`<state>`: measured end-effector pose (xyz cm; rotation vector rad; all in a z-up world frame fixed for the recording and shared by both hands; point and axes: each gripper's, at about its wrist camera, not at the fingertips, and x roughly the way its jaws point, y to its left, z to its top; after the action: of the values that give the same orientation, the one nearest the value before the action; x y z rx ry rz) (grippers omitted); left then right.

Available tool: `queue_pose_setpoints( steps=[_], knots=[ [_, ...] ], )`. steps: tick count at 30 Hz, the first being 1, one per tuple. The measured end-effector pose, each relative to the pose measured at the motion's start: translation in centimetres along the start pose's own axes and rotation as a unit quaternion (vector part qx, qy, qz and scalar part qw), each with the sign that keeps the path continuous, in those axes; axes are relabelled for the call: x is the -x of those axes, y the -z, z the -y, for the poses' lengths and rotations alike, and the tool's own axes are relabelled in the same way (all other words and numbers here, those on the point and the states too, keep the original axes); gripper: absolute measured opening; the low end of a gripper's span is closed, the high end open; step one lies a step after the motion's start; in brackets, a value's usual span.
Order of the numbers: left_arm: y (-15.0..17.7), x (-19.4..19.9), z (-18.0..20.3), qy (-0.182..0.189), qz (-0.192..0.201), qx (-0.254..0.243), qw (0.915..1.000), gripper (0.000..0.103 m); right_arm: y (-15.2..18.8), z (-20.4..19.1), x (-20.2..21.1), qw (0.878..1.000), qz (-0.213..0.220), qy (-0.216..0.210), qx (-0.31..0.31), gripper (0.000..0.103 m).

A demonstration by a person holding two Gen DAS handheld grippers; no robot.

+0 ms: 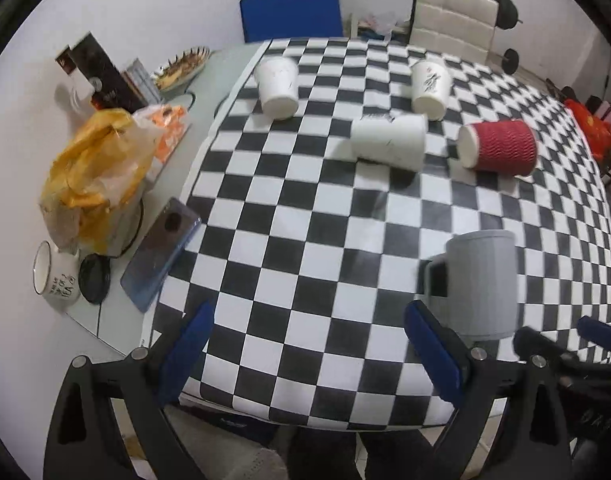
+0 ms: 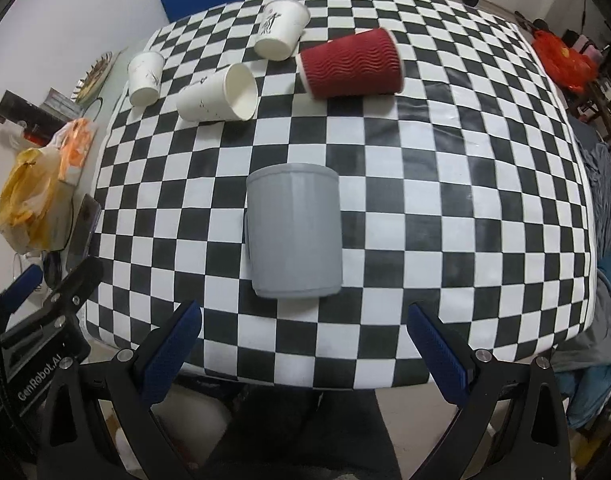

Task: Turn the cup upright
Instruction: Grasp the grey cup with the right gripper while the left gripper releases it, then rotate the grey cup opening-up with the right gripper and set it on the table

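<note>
The work stands at the approach: nothing is grasped yet. The right gripper [image 2: 301, 344] is spread wide and empty, poised at the near edge of the checkered table [image 2: 445, 200], and the grey mug [image 2: 293, 232] sits straight ahead of it, centred between the line of its fingers and only a little beyond their tips. The mug appears to stand upside down, its closed base uppermost and its handle on the side toward the left finger, though the fisheye view leaves this a judgement. The left gripper [image 1: 309, 344] is likewise wide and holds nothing; from it the mug [image 1: 481, 280] lies ahead and off to the right, just past its right finger.

Farther ahead of both, well apart from the mug, a red ribbed cup [image 2: 351, 64] and a white paper cup [image 2: 217, 94] lie on their sides, and two more white cups [image 2: 145, 76] stand mouth down.

The next move probably calls for the right gripper to advance until its fingers straddle the mug's wall, close firmly, lift clear, and rotate half a turn before setting it down.
</note>
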<state>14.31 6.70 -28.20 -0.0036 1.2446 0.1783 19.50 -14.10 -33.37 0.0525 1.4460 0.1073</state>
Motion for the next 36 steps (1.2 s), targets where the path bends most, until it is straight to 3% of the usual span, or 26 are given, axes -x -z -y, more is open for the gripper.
queue_pose_setpoints(
  steps=[12, 19, 22, 25, 27, 29, 36],
  knots=[
    [0.2, -9.3, 0.8, -0.002, -0.083, -0.013, 0.9965, 0.097, -5.0, 2.3, -7.7, 0.995, -0.087, -0.04, -0.025, 0.103],
    [0.3, -10.9, 1.0, 0.0, -0.097, -0.019, 0.9951, 0.097, -7.1, 3.2, -13.1, 0.982, -0.158, -0.096, -0.044, 0.102],
    [0.3, -10.9, 1.0, 0.0, -0.098, -0.02, 0.995, 0.097, -7.6, 2.9, -14.9, 0.979, -0.174, -0.1, -0.039, 0.102],
    [0.2, -10.9, 1.0, 0.001, -0.099, -0.02, 0.9949, 0.097, -7.5, 2.4, -16.3, 0.976, -0.185, -0.108, -0.031, 0.092],
    [0.2, -10.7, 1.1, 0.003, -0.098, -0.019, 0.995, 0.097, -7.4, 1.9, -16.1, 0.979, -0.174, -0.108, -0.021, 0.085],
    [-0.4, -11.0, 1.0, 0.007, -0.097, -0.019, 0.9951, 0.097, -7.2, 1.6, -15.3, 0.983, -0.154, -0.095, -0.014, 0.085],
    [-2.3, -11.0, 3.0, 0.028, -0.088, -0.011, 0.9957, 0.097, -7.3, 3.4, -10.8, 0.997, 0.0, -0.076, -0.033, 0.085]
  ],
)
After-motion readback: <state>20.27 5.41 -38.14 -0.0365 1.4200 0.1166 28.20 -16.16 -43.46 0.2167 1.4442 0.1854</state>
